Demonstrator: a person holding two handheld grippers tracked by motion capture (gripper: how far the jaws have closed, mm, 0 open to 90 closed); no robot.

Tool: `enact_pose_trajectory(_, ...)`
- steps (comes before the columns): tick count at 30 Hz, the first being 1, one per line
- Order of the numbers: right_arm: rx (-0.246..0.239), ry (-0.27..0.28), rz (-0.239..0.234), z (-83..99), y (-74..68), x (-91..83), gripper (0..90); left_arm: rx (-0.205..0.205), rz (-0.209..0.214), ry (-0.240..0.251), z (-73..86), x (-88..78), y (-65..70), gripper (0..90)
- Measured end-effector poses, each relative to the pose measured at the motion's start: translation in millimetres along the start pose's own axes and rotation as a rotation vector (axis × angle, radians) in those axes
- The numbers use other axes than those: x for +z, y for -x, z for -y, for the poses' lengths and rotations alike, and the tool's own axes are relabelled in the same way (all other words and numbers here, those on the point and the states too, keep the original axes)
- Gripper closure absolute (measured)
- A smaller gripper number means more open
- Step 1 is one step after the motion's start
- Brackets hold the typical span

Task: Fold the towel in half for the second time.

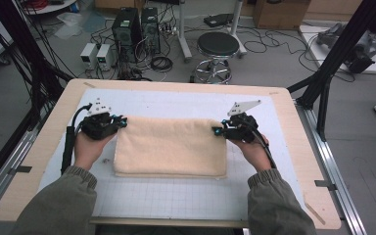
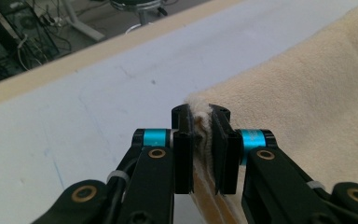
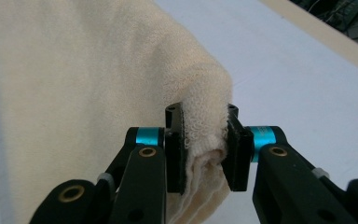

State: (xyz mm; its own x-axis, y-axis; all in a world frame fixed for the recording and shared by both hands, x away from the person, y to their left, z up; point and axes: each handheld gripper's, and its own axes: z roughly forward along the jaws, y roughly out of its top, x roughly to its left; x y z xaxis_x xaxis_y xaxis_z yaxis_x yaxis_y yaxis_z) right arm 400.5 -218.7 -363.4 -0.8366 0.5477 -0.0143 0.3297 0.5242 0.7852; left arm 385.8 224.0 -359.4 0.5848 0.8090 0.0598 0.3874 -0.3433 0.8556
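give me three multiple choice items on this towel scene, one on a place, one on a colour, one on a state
1. Where does the left gripper grip the towel?
A. far left corner
B. near edge
C. middle

2. What colour is the towel?
A. blue
B. cream
C. dark green

3. How is the right gripper?
A. open above the towel
C. lying on the mat
B. shut on the towel's far right corner

Answers:
1 A, the high view shows its jaws at the far left corner.
2 B, the cloth is pale cream in all three views.
3 B, the right gripper view shows folded cloth pinched between the pads.
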Motion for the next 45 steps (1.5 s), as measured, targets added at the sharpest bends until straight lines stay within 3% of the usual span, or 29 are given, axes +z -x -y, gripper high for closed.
enact_pose_trajectory(4, -0.006, 0.002, 0.042, -15.1, 14.2, -0.1, 73.9, 0.01, -0.026, 0.014, -23.8, 8.6, -8.6, 80.2)
enact_pose_trajectory(6, 0.015, 0.019, 0.049, -19.9, 25.5, 1.4, 70.1, 0.012, -0.059, 0.002, -29.8, 14.0, -10.1, 77.2)
enact_pose_trajectory(7, 0.016, 0.027, 0.061, -20.2, 29.0, 2.5, 65.8, -0.006, -0.097, 0.0, -29.3, 18.2, -9.3, 70.5)
enact_pose_trajectory(8, 0.033, 0.034, 0.101, -17.1, 34.3, 6.1, 58.7, -0.026, -0.093, -0.007, -28.0, 20.2, -9.7, 58.0)
enact_pose_trajectory(11, 0.119, -0.009, 0.076, -4.9, 44.6, 15.7, 48.1, -0.037, -0.072, -0.028, -18.1, 23.3, -10.3, 54.3)
enact_pose_trajectory(13, 0.136, -0.018, 0.073, 2.8, 45.8, 18.5, 45.5, -0.053, -0.056, -0.034, -7.0, 22.6, -11.5, 54.2)
enact_pose_trajectory(16, 0.162, -0.015, 0.067, 11.5, 44.3, 20.8, 41.7, -0.067, -0.021, -0.063, 10.1, 22.5, -9.4, 52.7)
enact_pose_trajectory(19, 0.169, -0.027, 0.059, 16.5, 37.6, 23.6, 38.6, -0.06, 0.009, -0.045, 24.2, 18.8, -2.2, 50.5)
enact_pose_trajectory(22, 0.151, -0.027, 0.034, 19.7, 26.3, 25.9, 39.5, -0.046, 0.047, -0.059, 36.7, 15.6, 5.8, 51.0)
enact_pose_trajectory(25, 0.118, -0.054, 0.01, 23.1, 13.4, 28.5, 46.6, -0.043, 0.081, -0.074, 45.3, 14.6, 11.7, 54.0)
enact_pose_trajectory(28, 0.103, -0.079, 0.004, 28.2, 6.9, 31.3, 46.6, -0.024, 0.109, -0.087, 51.5, 13.9, 17.5, 53.9)
enact_pose_trajectory(34, 0.123, -0.108, -0.007, 41.2, 3.2, 40.6, 46.0, 0.002, 0.133, -0.178, 63.3, 22.4, 22.8, 57.1)
enact_pose_trajectory(37, 0.127, -0.114, -0.004, 42.4, 2.2, 44.4, 45.6, 0.016, 0.119, -0.164, 65.4, 23.7, 25.5, 57.1)
enact_pose_trajectory(41, 0.133, -0.101, 0.001, 42.1, 2.7, 44.1, 42.0, 0.002, 0.123, -0.146, 64.4, 19.5, 24.1, 55.4)
enact_pose_trajectory(45, 0.154, -0.079, 0.008, 41.4, 1.4, 42.5, 33.9, -0.038, 0.128, -0.097, 63.7, 11.3, 23.8, 49.6)
